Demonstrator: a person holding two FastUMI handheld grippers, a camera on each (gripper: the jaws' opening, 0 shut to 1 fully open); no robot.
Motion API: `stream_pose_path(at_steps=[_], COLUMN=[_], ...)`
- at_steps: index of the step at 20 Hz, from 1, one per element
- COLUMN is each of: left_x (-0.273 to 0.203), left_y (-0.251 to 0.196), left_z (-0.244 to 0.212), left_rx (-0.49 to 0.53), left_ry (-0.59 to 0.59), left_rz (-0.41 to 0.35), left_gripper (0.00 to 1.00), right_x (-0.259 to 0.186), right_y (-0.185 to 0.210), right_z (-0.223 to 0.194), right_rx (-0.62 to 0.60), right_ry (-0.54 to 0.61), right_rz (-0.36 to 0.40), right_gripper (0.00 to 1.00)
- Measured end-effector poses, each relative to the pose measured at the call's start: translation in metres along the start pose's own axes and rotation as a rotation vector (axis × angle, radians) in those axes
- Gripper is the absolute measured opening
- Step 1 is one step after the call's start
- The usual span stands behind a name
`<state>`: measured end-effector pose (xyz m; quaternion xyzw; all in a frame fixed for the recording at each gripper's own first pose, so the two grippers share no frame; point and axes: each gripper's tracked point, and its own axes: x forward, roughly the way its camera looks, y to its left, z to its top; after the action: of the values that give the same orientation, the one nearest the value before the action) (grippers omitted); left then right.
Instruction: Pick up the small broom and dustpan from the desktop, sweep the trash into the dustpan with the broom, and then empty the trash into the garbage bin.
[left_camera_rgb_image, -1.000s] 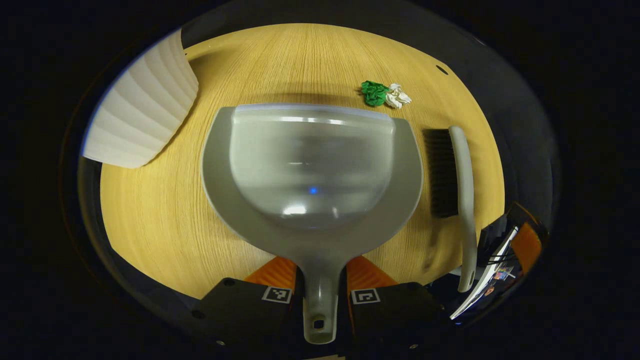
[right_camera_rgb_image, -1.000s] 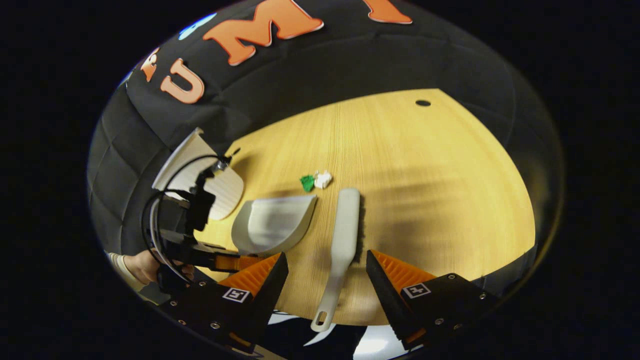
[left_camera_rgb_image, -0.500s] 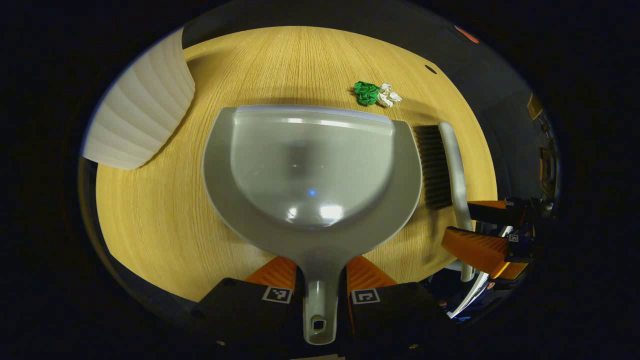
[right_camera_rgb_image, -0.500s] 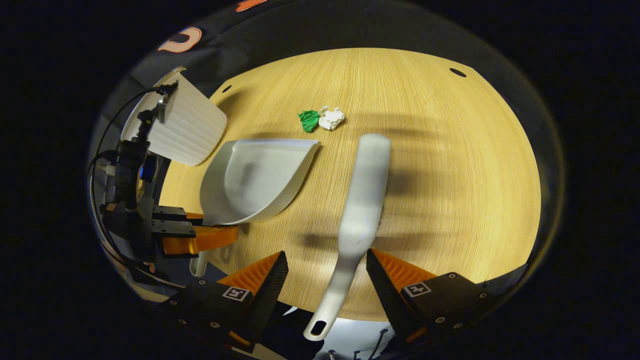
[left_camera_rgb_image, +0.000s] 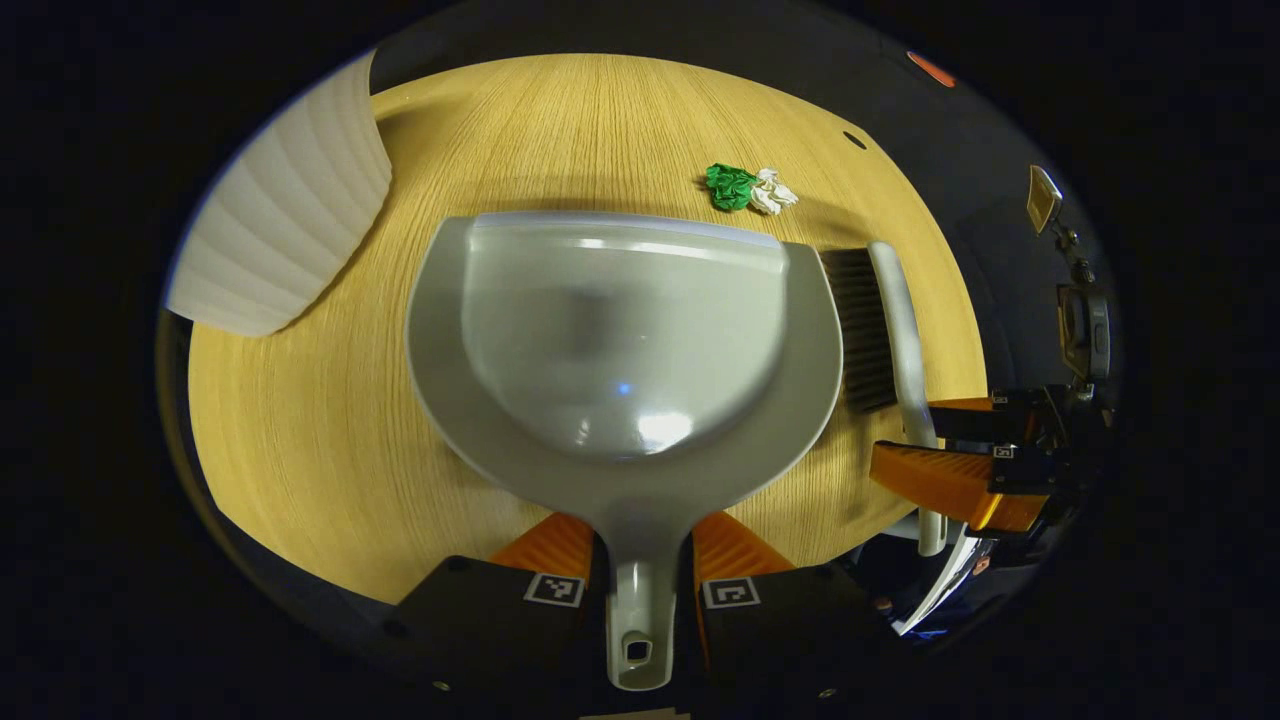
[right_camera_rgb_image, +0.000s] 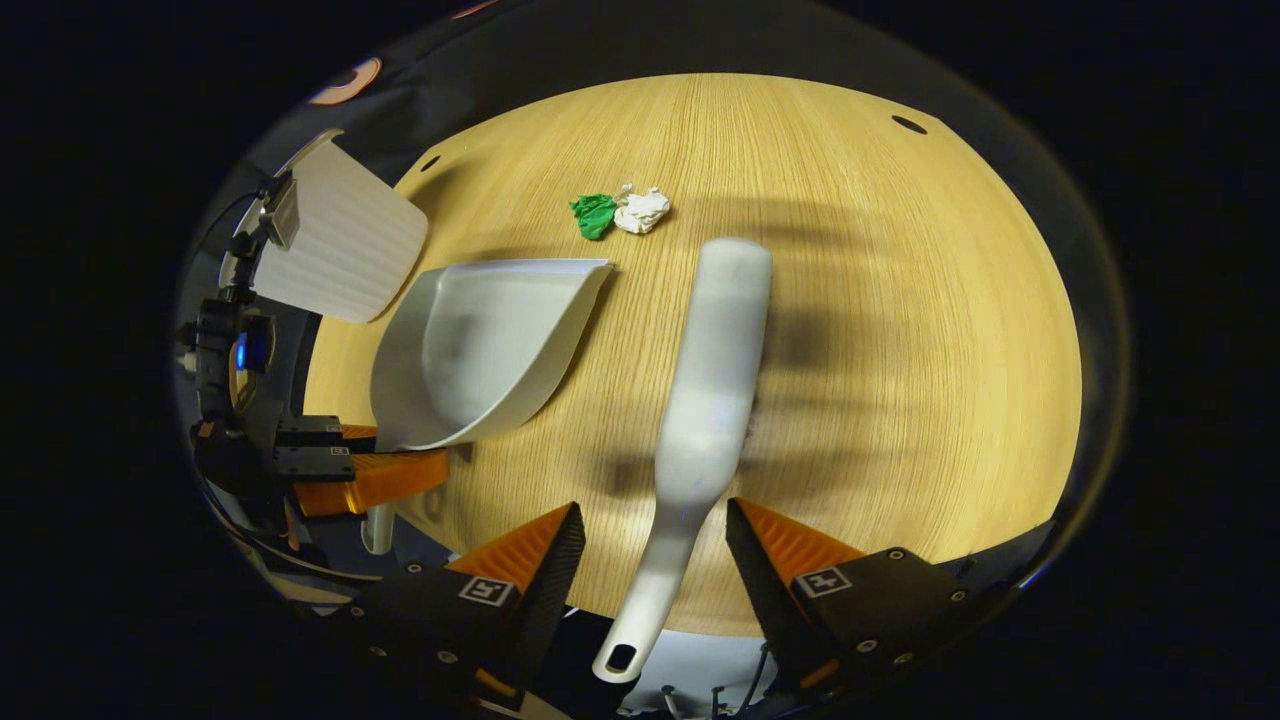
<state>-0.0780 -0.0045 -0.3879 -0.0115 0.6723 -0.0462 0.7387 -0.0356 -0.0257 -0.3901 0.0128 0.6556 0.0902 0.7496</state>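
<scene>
The grey dustpan (left_camera_rgb_image: 620, 330) lies flat on the wooden desktop (left_camera_rgb_image: 300, 440), mouth facing away. My left gripper (left_camera_rgb_image: 640, 545) is shut on its handle. The small broom (right_camera_rgb_image: 710, 360), pale grey with dark bristles, lies to the right of the dustpan (right_camera_rgb_image: 480, 340). My right gripper (right_camera_rgb_image: 652, 525) is open, one finger on each side of the broom's thin handle with gaps both sides. In the left gripper view the right gripper (left_camera_rgb_image: 935, 445) straddles the broom (left_camera_rgb_image: 895, 320) near the desk's front edge. Crumpled green and white trash (left_camera_rgb_image: 750, 188) lies beyond both tools; trash (right_camera_rgb_image: 610, 212).
A white ribbed garbage bin (left_camera_rgb_image: 280, 230) stands at the far left of the desk, close to the dustpan's left side; the bin (right_camera_rgb_image: 330, 245) is behind the left gripper (right_camera_rgb_image: 370, 480). A small round hole (right_camera_rgb_image: 908, 124) sits near the desk's far right edge.
My right gripper has come down and forward over the broom, so the handle now lies between its open fingers. The left gripper and dustpan have barely moved.
</scene>
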Motion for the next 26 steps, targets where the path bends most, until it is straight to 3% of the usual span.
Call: stream_pose_path(at_steps=[3,4,5,6,7,9,15,19,26], left_x=[0.0,-0.001,-0.001,-0.001,0.001,0.002,0.003,0.007,0.003], left_y=[0.002,0.002,0.003,0.002,0.0,-0.001,0.002,0.006,0.009], left_z=[-0.001,-0.001,0.0,0.001,0.001,0.003,0.004,0.006,0.013], left_rx=[0.001,0.0,0.001,0.0,0.0,0.003,0.023,0.059,0.247], left_ry=[0.001,0.0,0.001,0.0,0.001,0.002,0.006,0.018,0.08], left_rz=[0.0,0.0,0.0,0.001,0.0,0.0,0.003,0.012,-0.013], left_gripper=[0.29,0.28,0.29,0.29,0.29,0.29,0.29,0.29,0.29], right_x=[0.004,0.006,0.008,0.007,0.012,0.009,0.007,0.002,-0.011], right_y=[-0.005,-0.008,-0.009,-0.011,-0.013,-0.014,-0.013,-0.012,-0.035], right_z=[-0.002,-0.003,-0.007,-0.008,-0.009,-0.009,-0.008,0.002,0.072], right_rx=[0.006,0.006,0.013,0.02,0.027,0.042,0.04,0.039,-0.067], right_ry=[0.019,0.031,0.053,0.066,0.075,0.094,0.104,0.08,0.044], right_rz=[-0.02,-0.029,-0.038,-0.044,-0.056,-0.056,-0.056,-0.031,-0.066], right_gripper=[0.69,0.75,0.49,0.5,0.33,0.23,0.08,0.07,0.07])
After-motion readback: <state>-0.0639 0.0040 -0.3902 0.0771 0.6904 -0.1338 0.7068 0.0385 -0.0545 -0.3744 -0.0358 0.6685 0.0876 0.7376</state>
